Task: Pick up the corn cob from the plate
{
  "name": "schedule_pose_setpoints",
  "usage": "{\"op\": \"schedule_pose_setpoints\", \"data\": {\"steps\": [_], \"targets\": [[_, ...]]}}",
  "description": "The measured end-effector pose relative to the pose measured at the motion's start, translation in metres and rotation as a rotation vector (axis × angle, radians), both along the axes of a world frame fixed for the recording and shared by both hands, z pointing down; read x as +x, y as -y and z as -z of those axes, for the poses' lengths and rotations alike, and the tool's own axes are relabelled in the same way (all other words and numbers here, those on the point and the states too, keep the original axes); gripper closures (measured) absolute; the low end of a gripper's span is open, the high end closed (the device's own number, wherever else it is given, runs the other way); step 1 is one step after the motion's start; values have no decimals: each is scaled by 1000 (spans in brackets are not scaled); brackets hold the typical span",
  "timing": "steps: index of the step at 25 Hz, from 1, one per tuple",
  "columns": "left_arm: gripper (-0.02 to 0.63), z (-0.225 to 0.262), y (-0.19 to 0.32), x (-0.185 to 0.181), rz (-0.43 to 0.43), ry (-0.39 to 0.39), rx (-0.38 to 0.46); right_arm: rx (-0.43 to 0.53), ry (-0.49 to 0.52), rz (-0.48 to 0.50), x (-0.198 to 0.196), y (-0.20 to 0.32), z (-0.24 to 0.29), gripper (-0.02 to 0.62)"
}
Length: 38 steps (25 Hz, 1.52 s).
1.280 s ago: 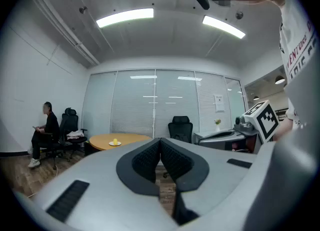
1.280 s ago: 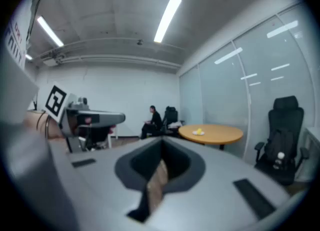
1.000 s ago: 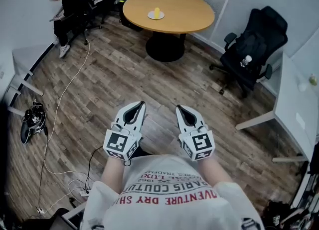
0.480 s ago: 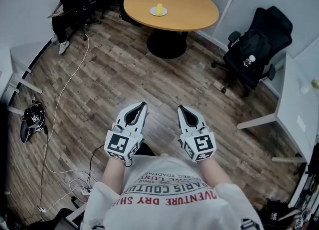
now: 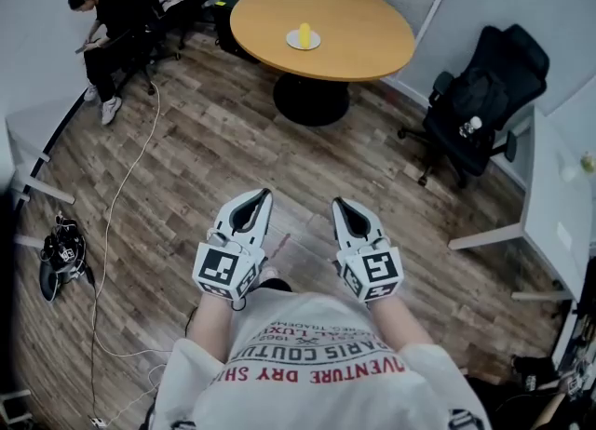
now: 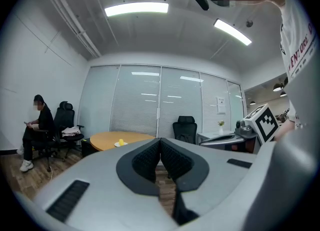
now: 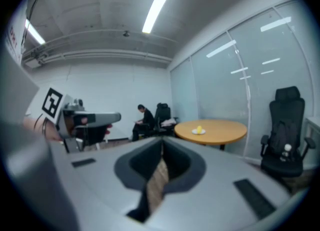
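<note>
Corn cob (image 5: pixel 304 34) stands on end on a small white plate (image 5: pixel 315 44) on the far round wooden table (image 5: pixel 363 33), well apart from both of my grippers. Its long axis runs up and down (it is too small from here to tell which end is on top).

At the far left a person (image 5: pixel 98 23) sits on a chair by the wall. Nearer, over the plank floor (image 5: pixel 186 158), my left gripper (image 5: pixel 266 194) points level toward the table, jaws pressed together with nothing between them. Just beside it, my right gripper (image 5: pixel 337 202) aims the same way, tipped slightly down, its jaws likewise closed on nothing. At the far right a black office chair (image 5: pixel 480 93) stands beside a white desk (image 5: pixel 549 205).
</note>
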<state>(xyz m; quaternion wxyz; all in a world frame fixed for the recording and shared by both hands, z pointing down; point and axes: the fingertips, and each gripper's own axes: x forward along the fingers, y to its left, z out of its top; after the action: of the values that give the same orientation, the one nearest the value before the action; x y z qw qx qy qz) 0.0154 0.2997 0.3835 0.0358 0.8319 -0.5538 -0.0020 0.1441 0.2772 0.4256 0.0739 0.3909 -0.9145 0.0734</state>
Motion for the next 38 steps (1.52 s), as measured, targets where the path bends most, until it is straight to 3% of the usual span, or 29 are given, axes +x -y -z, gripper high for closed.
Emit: {"op": "schedule_pose_setpoints", "data": {"steps": [6, 11, 21, 29, 33, 38], "targets": [[571, 10, 40, -68, -24, 5, 4, -13, 13, -54, -59, 44, 6, 566], [571, 4, 65, -113, 10, -15, -11, -37, 2, -42, -98, 73, 1, 566], [571, -12, 149, -147, 110, 19, -29, -71, 18, 38, -135, 179, -20, 566], [571, -2, 273, -142, 183, 29, -18, -65, 33, 116, -134, 311, -9, 566], [571, 5, 341, -119, 179, 77, 23, -50, 17, 135, -119, 376, -8, 566], [571, -2, 407, -100, 160, 60, 10, -54, 3, 125, -101, 436, -13, 566]]}}
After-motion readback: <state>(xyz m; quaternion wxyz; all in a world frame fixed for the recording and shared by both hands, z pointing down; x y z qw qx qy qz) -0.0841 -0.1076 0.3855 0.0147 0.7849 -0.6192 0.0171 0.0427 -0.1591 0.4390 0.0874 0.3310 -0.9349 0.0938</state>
